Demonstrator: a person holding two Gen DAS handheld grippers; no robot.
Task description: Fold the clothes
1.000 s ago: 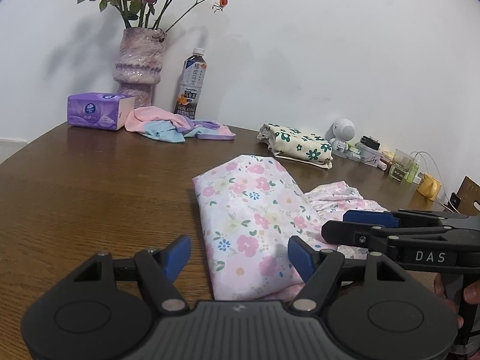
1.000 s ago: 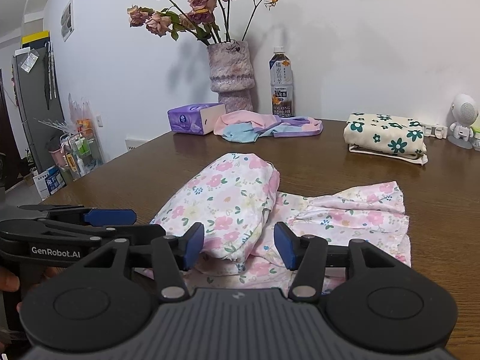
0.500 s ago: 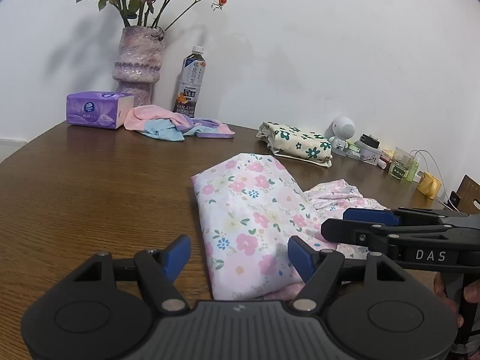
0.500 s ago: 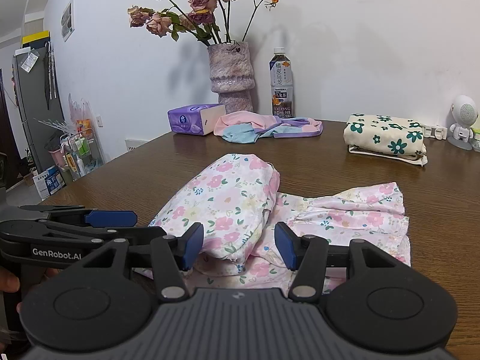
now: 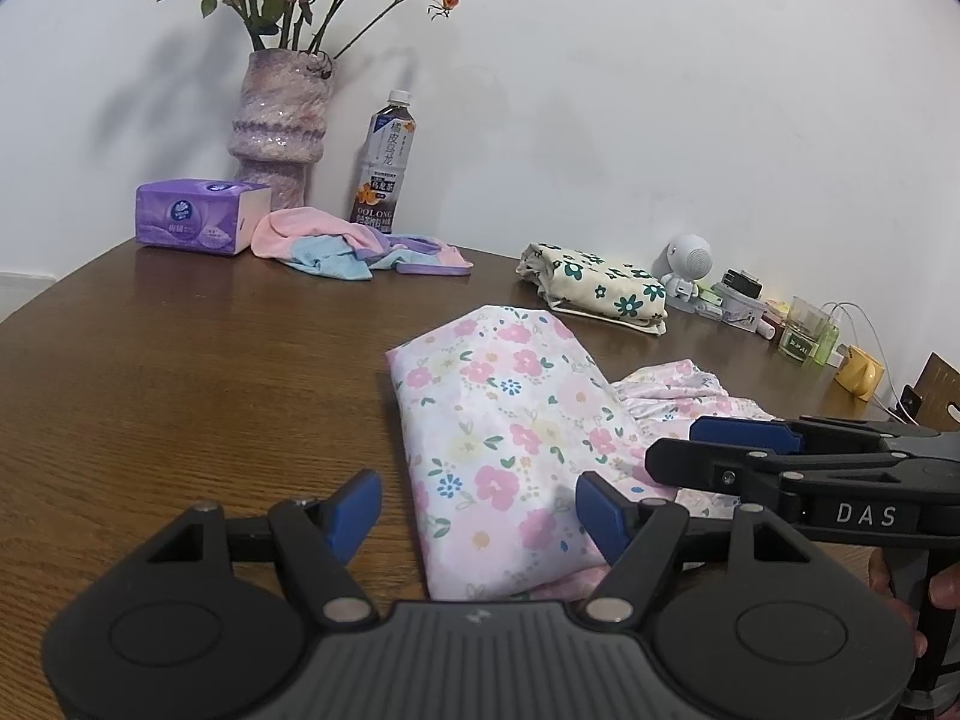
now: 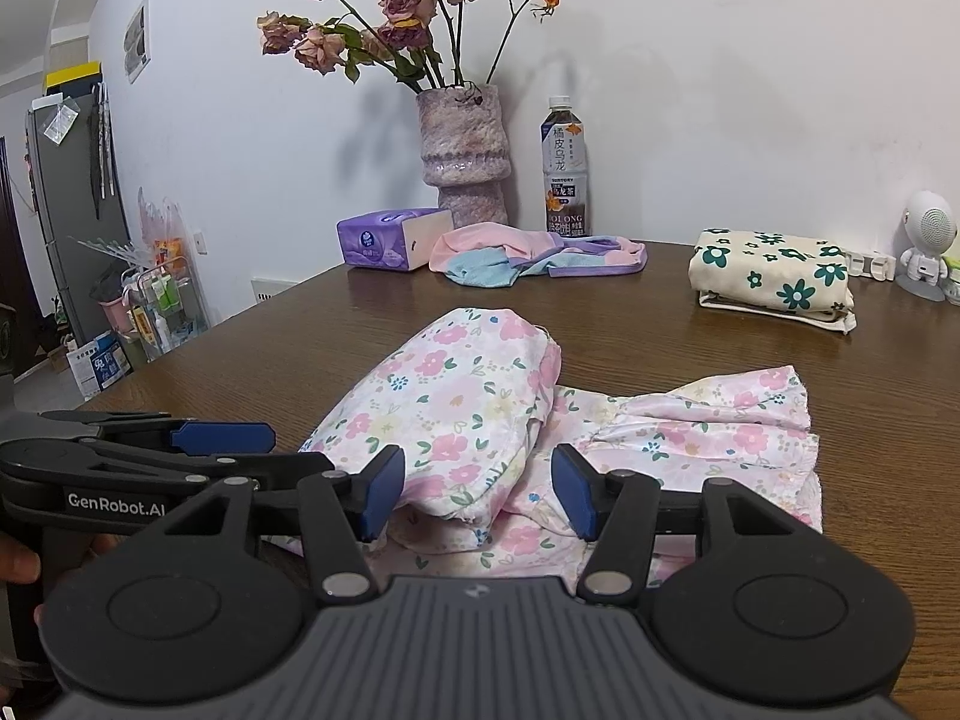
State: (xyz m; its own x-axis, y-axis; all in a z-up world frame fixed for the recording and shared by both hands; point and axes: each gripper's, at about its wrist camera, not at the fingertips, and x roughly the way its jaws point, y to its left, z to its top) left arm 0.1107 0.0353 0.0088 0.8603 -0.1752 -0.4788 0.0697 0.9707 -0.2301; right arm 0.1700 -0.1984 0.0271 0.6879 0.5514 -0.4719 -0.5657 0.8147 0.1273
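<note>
A pink floral garment (image 5: 504,438) (image 6: 462,408) lies partly folded on the brown table (image 5: 180,396), one half laid over the other, with a ruffled part spread out to the right (image 6: 708,426). My left gripper (image 5: 480,513) is open at the garment's near edge, with the folded cloth between its blue pads. My right gripper (image 6: 477,492) is open too, hovering at the near hem. Each gripper shows from the side in the other's view: the right one (image 5: 750,438) and the left one (image 6: 198,450).
At the back stand a vase of dried roses (image 6: 462,156), a tea bottle (image 6: 564,174), a purple tissue box (image 6: 390,240) and a crumpled pink, blue and purple garment (image 6: 528,255). A folded cream cloth with green flowers (image 6: 774,276) lies right, beside a small white speaker (image 6: 927,240).
Both grippers have stayed open and almost still; the views shift only slightly. The garment has not moved.
</note>
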